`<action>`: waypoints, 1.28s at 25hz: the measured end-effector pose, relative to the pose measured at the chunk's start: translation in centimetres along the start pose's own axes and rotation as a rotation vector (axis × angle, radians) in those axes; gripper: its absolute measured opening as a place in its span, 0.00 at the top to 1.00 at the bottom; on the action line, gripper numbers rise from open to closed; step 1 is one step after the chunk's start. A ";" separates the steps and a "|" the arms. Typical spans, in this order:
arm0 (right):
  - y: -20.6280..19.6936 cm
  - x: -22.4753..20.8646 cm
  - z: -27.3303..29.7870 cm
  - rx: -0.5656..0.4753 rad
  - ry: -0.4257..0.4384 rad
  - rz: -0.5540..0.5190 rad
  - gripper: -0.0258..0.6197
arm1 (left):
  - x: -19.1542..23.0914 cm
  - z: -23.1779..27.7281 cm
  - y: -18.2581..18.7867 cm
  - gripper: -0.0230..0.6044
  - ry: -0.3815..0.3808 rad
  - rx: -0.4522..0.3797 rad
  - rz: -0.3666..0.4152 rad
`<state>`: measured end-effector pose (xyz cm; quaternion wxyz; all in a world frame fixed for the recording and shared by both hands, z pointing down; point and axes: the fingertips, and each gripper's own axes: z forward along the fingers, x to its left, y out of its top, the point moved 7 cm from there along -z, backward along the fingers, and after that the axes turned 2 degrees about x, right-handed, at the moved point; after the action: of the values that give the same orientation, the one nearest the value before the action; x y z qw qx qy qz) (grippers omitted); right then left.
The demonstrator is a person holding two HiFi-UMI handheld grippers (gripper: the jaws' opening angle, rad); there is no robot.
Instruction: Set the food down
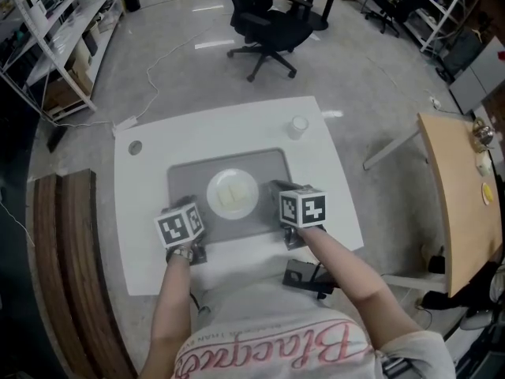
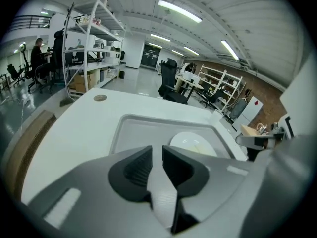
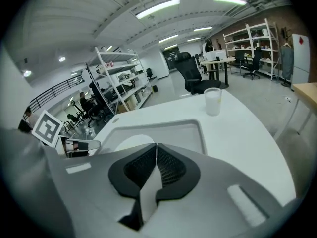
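Left gripper (image 2: 157, 151) jaws slightly apart, empty; right gripper (image 3: 156, 148) jaws pressed together, empty. Grey floor (image 1: 379, 77), black office chair (image 1: 268, 26), white table (image 1: 142, 235), grey tray (image 1: 272, 166) on table, white plate (image 1: 215, 181) in tray, pale yellowish food (image 1: 234, 196) on plate.

A white table (image 1: 150, 235) with rounded corners stands on a grey polished floor (image 1: 181, 46); a pale cup (image 1: 297, 126) stands near its far right corner, and a small round grey disc (image 1: 135, 147) lies near the far left corner, well apart from the cup; a black office chair (image 1: 264, 26) stands beyond the table's far edge; white shelving racks (image 1: 59, 30) loaded with boxes line the left side; a dark slatted wooden bench (image 1: 67, 235) runs along the table's left; a light wooden tabletop (image 1: 458, 204) with small things on it sits to the right; a thin cable (image 1: 154, 85) trails across the floor; long light strips (image 3: 157, 8) run across the ceiling.
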<state>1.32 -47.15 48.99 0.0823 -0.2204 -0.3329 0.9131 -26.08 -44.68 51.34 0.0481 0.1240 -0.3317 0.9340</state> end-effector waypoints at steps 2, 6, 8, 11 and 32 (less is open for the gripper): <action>1.0 0.4 -2.1 -0.054 0.031 -0.014 0.96 | 0.1 -1.7 0.8 0.88 -0.012 -0.053 0.006; 2.4 1.5 -6.2 -0.152 0.122 -0.035 0.96 | -1.0 -5.4 2.1 0.91 -0.081 -0.140 0.044; 2.9 2.3 -8.3 -0.207 0.152 -0.063 0.96 | -1.9 -7.5 2.8 0.94 -0.114 -0.192 0.082; 3.7 3.9 -11.9 -0.308 0.191 -0.114 0.96 | -3.0 -10.8 3.7 0.96 -0.137 -0.278 0.145; 3.0 9.5 -17.4 -0.458 0.260 -0.431 0.96 | -6.9 -18.1 3.7 0.96 -0.171 -0.483 0.341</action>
<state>0.84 -36.69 31.88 0.2634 -0.2724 -0.5550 0.7405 -23.64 -36.18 33.65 -0.1093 0.1299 -0.5628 0.8090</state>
